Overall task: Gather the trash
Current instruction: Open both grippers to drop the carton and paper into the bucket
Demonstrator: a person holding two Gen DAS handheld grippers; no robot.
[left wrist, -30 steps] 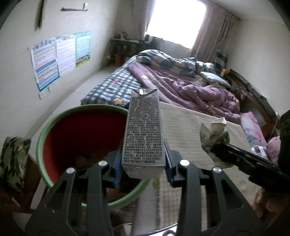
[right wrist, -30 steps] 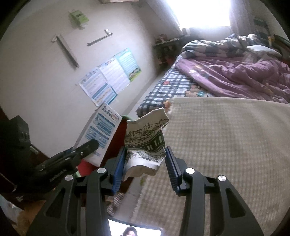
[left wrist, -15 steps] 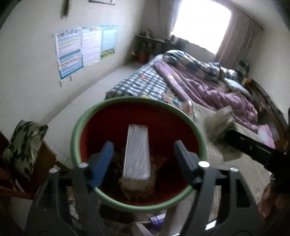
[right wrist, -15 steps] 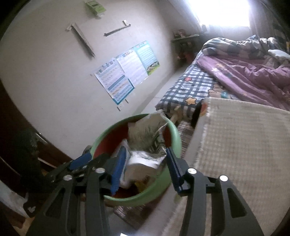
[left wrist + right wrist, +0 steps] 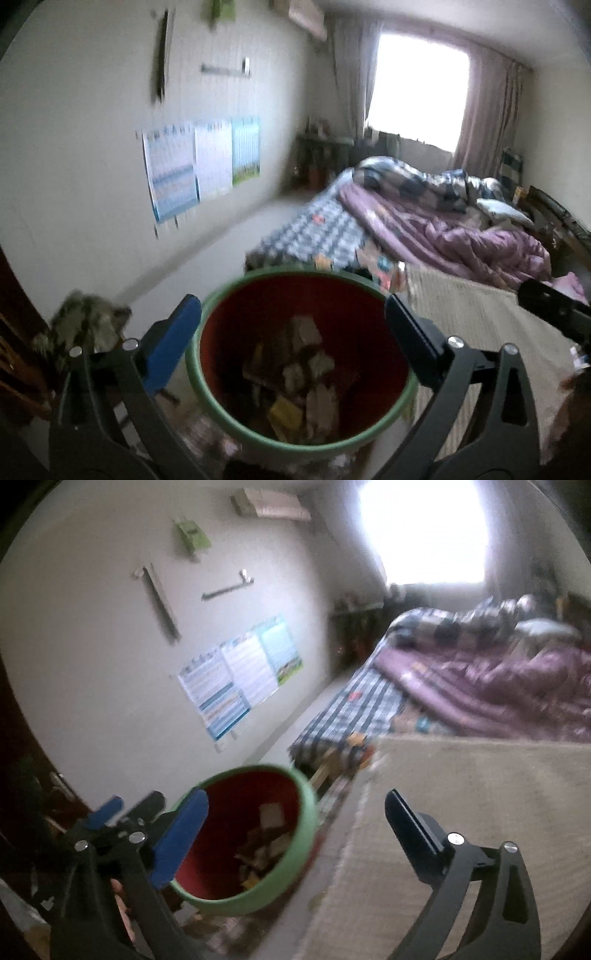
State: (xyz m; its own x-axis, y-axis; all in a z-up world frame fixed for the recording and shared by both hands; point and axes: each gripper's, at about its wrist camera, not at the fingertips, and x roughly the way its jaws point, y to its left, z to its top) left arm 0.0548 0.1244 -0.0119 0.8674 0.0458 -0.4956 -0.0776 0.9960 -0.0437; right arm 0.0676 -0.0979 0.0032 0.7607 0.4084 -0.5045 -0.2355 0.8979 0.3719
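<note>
Cardboard and paper scraps (image 5: 306, 373) in the bin (image 5: 236, 417) look light, crushable; pinch flat sides. Both tongs, left (image 5: 291, 332) and right (image 5: 295, 812), just sprang wide, empty.

Smooth plastic bin (image 5: 207, 380), green at the rim and red inside, with a slight sheen. Crumpled paper and card scraps (image 5: 299, 373) within (too blurred to tell further). Coarse woven beige mat (image 5: 480, 812), matt. Soft purple quilt (image 5: 461, 240) and checked cloth blanket (image 5: 354, 709). Paper posters (image 5: 240, 679) on a matt painted wall (image 5: 92, 646). Matt black plastic on the left gripper (image 5: 293, 325), blue pads.
</note>
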